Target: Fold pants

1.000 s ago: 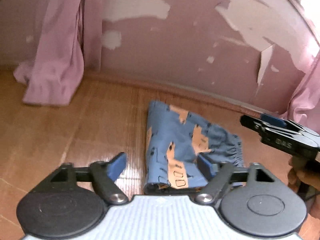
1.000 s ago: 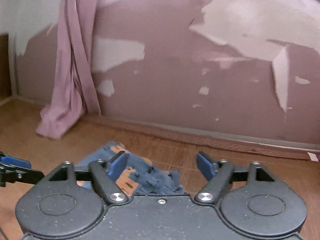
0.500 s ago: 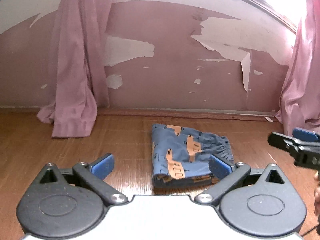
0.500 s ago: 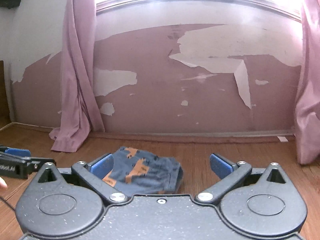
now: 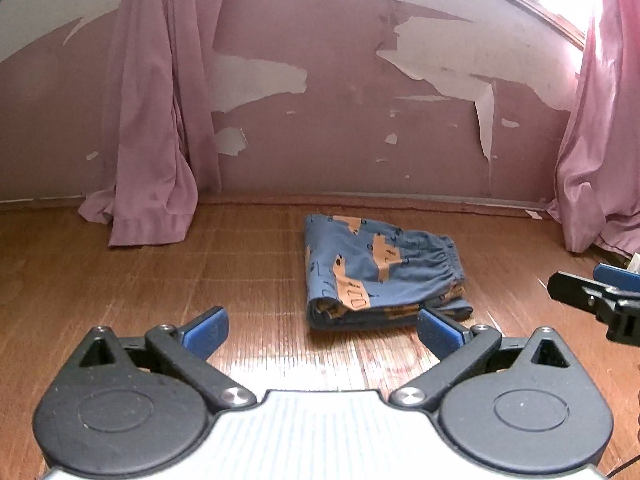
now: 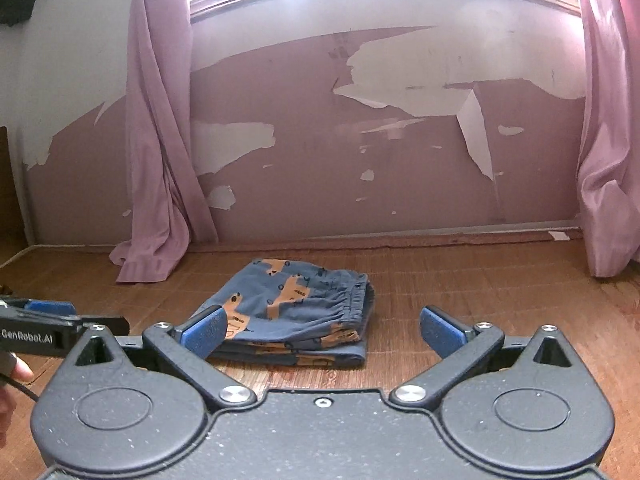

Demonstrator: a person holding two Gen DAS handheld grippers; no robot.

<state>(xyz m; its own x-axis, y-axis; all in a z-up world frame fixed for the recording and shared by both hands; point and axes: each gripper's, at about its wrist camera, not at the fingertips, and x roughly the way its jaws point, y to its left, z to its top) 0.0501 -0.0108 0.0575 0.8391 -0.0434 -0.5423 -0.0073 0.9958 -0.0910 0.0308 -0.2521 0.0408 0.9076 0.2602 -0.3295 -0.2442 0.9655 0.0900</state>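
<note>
Both my grippers, left gripper [image 5: 320, 326] and right gripper [image 6: 322, 326], now drawn back, spread empty; pants [image 5: 380, 276] lie folded: task apparently complete.

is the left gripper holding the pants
No, the left gripper is open and empty, and the folded pants lie apart from it on the floor.

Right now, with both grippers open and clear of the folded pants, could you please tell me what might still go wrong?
1. The pants lie folded, but the near layers gape a little, so the stack may spring open.
2. The left hand-held gripper has a fingertip close to the near edge; a forward drift could snag the fabric.
3. The right hand-held gripper sits similarly close, with the same risk.
</note>
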